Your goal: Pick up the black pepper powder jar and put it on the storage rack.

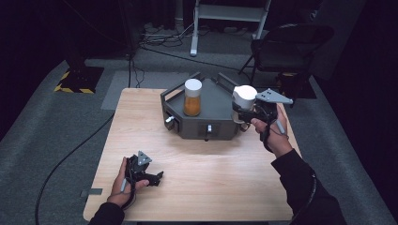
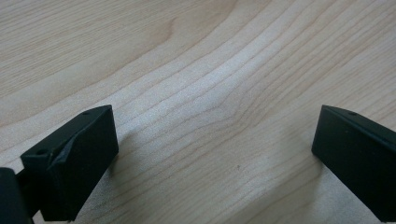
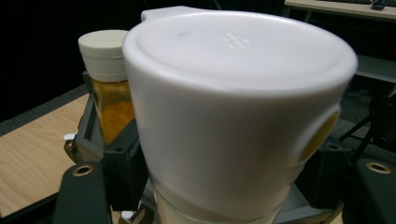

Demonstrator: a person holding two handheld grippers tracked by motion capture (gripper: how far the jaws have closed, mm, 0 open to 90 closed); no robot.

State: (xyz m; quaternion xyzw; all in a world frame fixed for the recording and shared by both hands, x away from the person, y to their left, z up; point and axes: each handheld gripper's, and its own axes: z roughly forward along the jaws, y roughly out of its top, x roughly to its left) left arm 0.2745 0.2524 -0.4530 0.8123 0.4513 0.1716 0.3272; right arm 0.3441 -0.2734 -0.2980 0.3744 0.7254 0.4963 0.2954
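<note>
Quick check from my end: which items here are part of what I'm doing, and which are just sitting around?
In the job:
right gripper, shut on the white-capped jar
grey tray
orange-filled jar standing on it

Lying about:
left gripper, open on the table
black chair

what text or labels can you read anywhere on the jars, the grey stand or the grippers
No readable text anywhere.
White cap of the jar in the right gripper: a small embossed mark on top, too faint to read.
Jar of orange contents: no label that shows.
Grey stand: knobs on the front, no lettering legible.
Left gripper: plain black fingers, no marking.
</note>
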